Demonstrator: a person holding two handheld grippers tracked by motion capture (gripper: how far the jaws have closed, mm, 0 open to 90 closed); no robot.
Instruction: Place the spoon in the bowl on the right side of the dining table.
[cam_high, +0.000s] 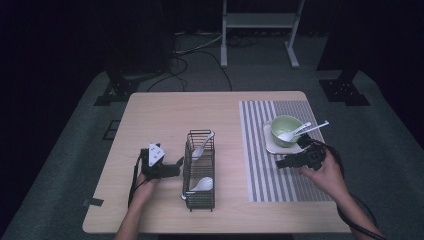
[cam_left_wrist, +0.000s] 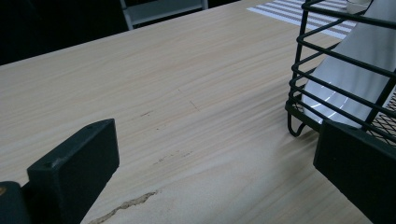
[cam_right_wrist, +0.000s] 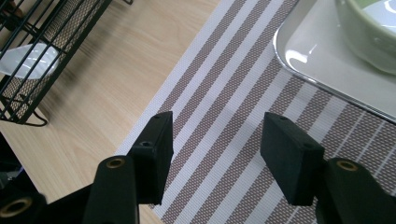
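Right hand-held gripper gapes over placemat; high view reveals 2 spoons in bowl.

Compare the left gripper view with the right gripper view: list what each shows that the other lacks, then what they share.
Left gripper view alone: a white frame beyond the table's far edge, and scuff marks in the wood.

Right gripper view alone: the white tray carrying the green bowl, close beside open, empty jaws.

Shared: the wooden table, the striped placemat, and the black wire basket with a white spoon inside.
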